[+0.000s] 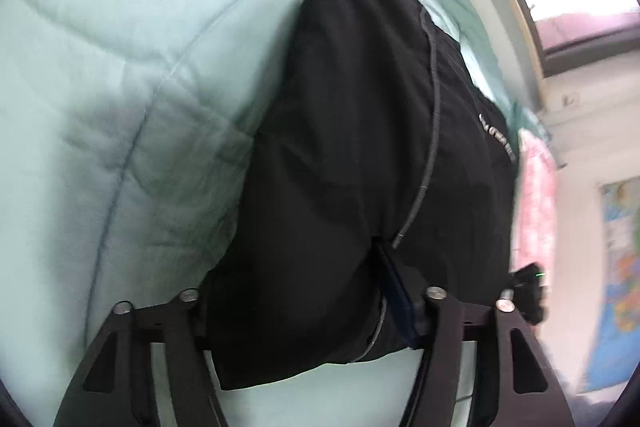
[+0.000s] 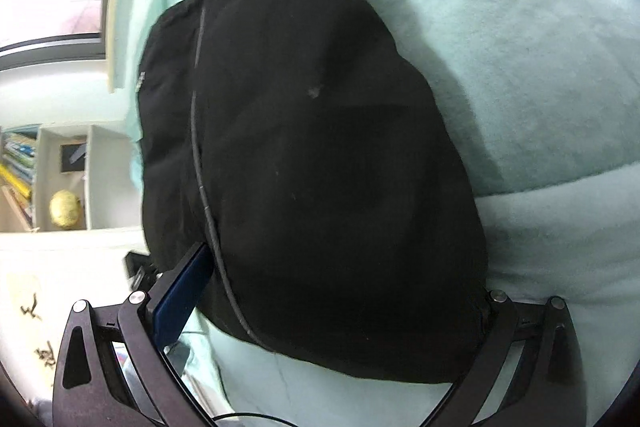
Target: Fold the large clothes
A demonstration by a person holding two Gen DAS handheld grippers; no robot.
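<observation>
A large black jacket (image 1: 352, 147) with a grey zipper line and a small white logo hangs from both grippers above a pale mint quilted bedspread (image 1: 120, 67). My left gripper (image 1: 312, 291) is shut on the jacket's edge; its blue-padded finger (image 1: 400, 299) shows beside the zipper, the other finger is hidden under cloth. In the right wrist view the jacket (image 2: 320, 147) fills the middle. My right gripper (image 2: 332, 287) is shut on it; its blue pad (image 2: 184, 291) presses the cloth by the zipper.
The bedspread (image 2: 520, 47) covers the bed behind the jacket. A window (image 1: 580, 7) and a colourful wall map (image 1: 620, 287) are at the right. A white shelf (image 2: 60, 179) with books and a yellow ball stands at the left.
</observation>
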